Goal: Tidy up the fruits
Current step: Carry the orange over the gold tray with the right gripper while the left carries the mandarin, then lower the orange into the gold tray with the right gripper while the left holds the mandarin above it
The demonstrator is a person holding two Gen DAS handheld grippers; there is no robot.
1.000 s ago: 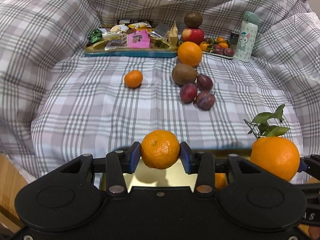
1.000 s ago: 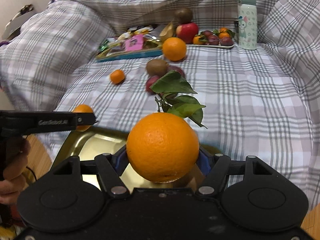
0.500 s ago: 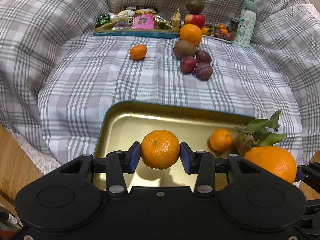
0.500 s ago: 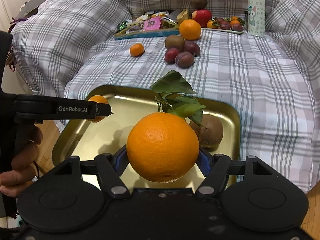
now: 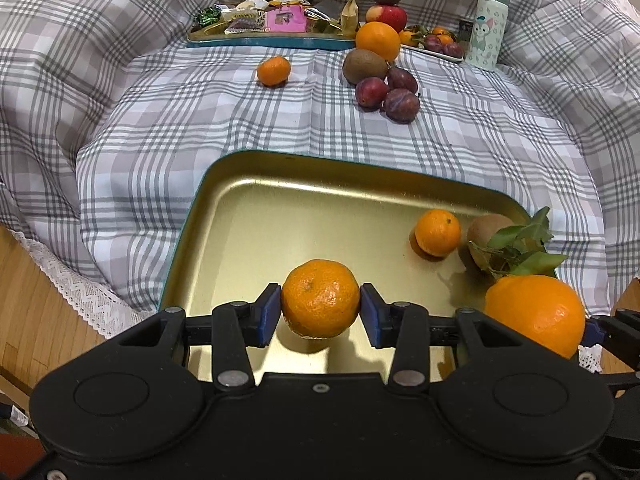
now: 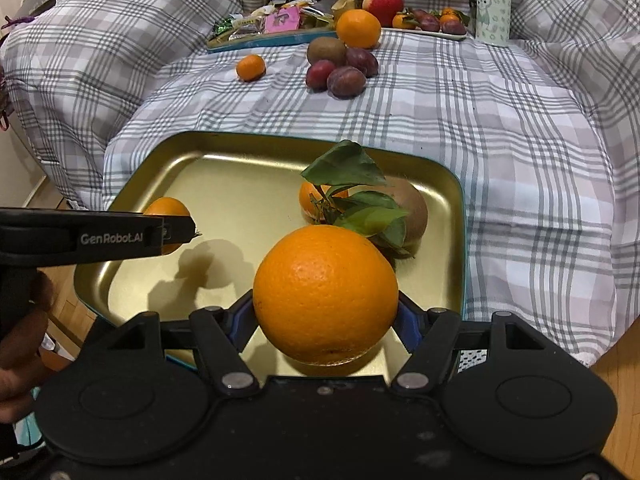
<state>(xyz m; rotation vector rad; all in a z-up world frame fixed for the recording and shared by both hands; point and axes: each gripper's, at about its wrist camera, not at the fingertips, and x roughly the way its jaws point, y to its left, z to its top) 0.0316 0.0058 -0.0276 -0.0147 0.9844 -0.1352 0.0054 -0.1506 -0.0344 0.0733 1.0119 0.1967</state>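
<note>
My left gripper (image 5: 320,310) is shut on a small mandarin (image 5: 320,298) and holds it just above the near part of the gold tray (image 5: 256,208). My right gripper (image 6: 326,312) is shut on a large orange with leaves (image 6: 326,292), also over the gold tray (image 6: 224,172). In the tray lie another mandarin (image 5: 437,232) and a kiwi (image 5: 482,230). The orange shows at the right in the left wrist view (image 5: 534,314). The left gripper and its mandarin (image 6: 166,208) show at the left in the right wrist view.
On the plaid blanket beyond the tray lie a loose mandarin (image 5: 273,71), a kiwi (image 5: 364,66), three plums (image 5: 386,92) and a big orange (image 5: 377,40). Behind stand a snack tray (image 5: 272,24), a fruit plate (image 5: 436,42), an apple (image 5: 386,16) and a bottle (image 5: 486,26). Wooden floor lies at left.
Both grippers have moved back and dropped over the gold tray with their fruits. The tray, hardly visible a second ago, now fills the near view.
</note>
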